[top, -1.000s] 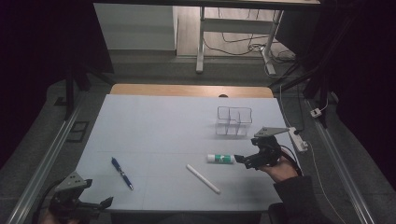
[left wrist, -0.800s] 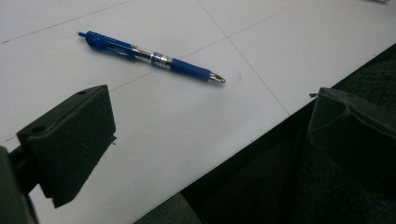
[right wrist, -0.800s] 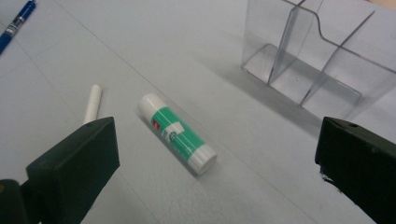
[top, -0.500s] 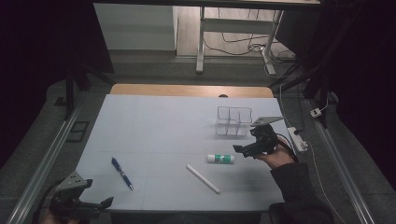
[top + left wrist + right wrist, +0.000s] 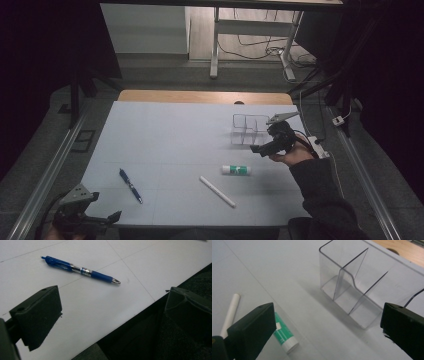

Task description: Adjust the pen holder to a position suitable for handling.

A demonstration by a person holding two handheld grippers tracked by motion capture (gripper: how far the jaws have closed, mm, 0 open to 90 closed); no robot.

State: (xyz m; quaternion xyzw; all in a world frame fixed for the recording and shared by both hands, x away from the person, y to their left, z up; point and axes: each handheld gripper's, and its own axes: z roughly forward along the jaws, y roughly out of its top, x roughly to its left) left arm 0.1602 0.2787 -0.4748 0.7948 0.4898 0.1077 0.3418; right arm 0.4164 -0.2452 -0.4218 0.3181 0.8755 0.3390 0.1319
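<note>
Table layout
Organizer [image 5: 246,129] stands far right; glue stick [image 5: 236,170] lies just before it, marker [image 5: 217,191] nearer still, pen [image 5: 130,185] well left.

Colours on the worktop
Blue pen [image 5: 80,270]; green-and-white glue stick [image 5: 284,337]; white marker [image 5: 217,191]; clear organiser [image 5: 359,290]; pale grey worktop [image 5: 175,135].

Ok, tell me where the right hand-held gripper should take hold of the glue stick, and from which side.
Probably across the green middle of the glue stick, coming down from above. It lies flat on the table, its long axis running left to right, so the jaws should straddle its narrow width. The right hand-held gripper hovers open just beyond it.
</note>
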